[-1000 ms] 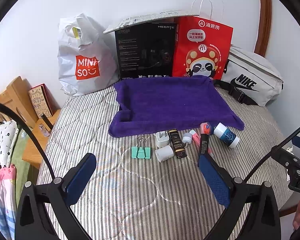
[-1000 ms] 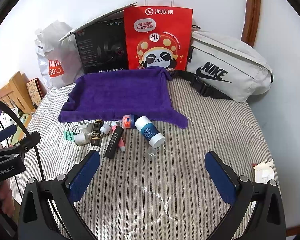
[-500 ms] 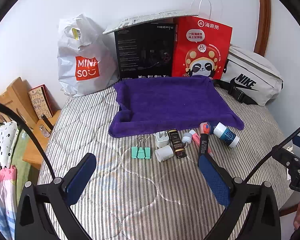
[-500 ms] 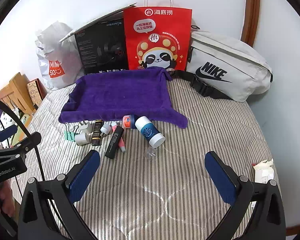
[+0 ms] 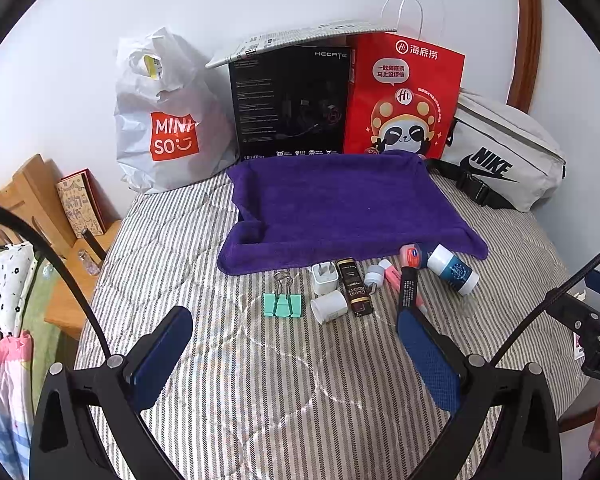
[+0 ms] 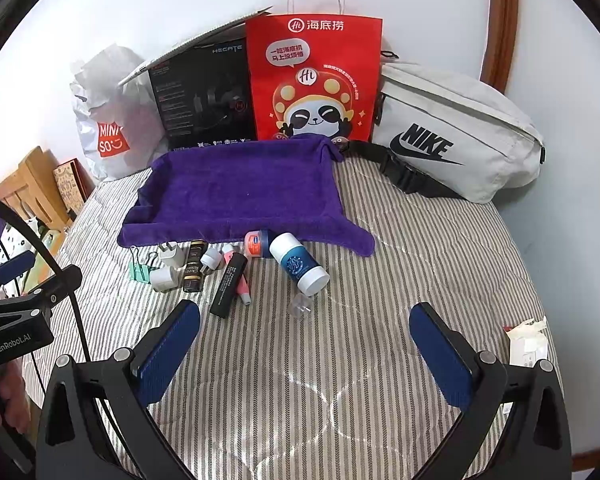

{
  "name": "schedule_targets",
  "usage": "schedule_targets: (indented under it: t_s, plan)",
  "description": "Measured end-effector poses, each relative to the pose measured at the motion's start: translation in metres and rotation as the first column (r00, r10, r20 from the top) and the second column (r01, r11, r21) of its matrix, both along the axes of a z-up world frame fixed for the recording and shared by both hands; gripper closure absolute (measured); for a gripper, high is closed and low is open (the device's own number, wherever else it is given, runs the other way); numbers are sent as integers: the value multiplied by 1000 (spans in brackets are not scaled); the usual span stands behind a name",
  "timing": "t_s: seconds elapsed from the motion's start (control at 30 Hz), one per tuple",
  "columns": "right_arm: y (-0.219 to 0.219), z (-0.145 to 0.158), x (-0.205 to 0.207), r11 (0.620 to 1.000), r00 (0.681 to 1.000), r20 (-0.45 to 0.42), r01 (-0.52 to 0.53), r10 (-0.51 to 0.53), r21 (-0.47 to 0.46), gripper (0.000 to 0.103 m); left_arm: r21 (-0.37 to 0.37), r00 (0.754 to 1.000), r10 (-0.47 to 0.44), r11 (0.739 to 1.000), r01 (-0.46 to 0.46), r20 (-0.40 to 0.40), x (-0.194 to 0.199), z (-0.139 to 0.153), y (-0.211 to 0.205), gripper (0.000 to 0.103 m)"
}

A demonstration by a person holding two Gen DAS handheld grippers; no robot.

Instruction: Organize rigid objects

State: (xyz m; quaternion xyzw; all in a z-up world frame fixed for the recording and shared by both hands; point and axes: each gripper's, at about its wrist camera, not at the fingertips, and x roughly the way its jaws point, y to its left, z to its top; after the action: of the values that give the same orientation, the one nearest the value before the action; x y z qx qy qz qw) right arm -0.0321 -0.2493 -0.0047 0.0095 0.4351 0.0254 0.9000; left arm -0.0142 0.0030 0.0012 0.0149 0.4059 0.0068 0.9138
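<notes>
Little has shifted since the earlier frame: both spread grippers, left gripper [image 5: 296, 344] and right gripper [image 6: 304, 340], hover short of the black rectangular tube [image 6: 229, 285], lying lengthwise ahead-left of the nearer right one, before the purple towel [image 6: 236, 196].

Surface: striped bedspread [image 5: 260, 380], bearing all items.
Rear row, left to right: plastic bag [image 5: 160, 120], box [image 5: 292, 108], paper bag [image 5: 404, 100], waist bag [image 5: 500, 156], all against the wall.
Middle: towel [image 5: 340, 208], directly before the box and paper bag.
Front row, before the towel's near edge, left to right: binder clip [image 5: 283, 304], two chargers [image 5: 324, 278], small bottle [image 5: 354, 292], tube [image 5: 408, 286], jar [image 5: 454, 268].
Far right edge: paper scrap [image 6: 528, 340].
</notes>
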Motion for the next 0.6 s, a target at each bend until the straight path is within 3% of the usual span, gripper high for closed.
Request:
schedule_targets:
  t_s: [0.27, 0.6]
  plan:
    - [2, -13, 12, 999, 999, -19, -32, 33, 31, 0, -9, 999, 15, 1000, -15, -32, 18, -23, 10, 0]
    - [-1, -44, 31, 997, 997, -52, -47, 50, 65, 0, 17, 996, 23, 1000, -22, -82, 62, -90, 26, 0]
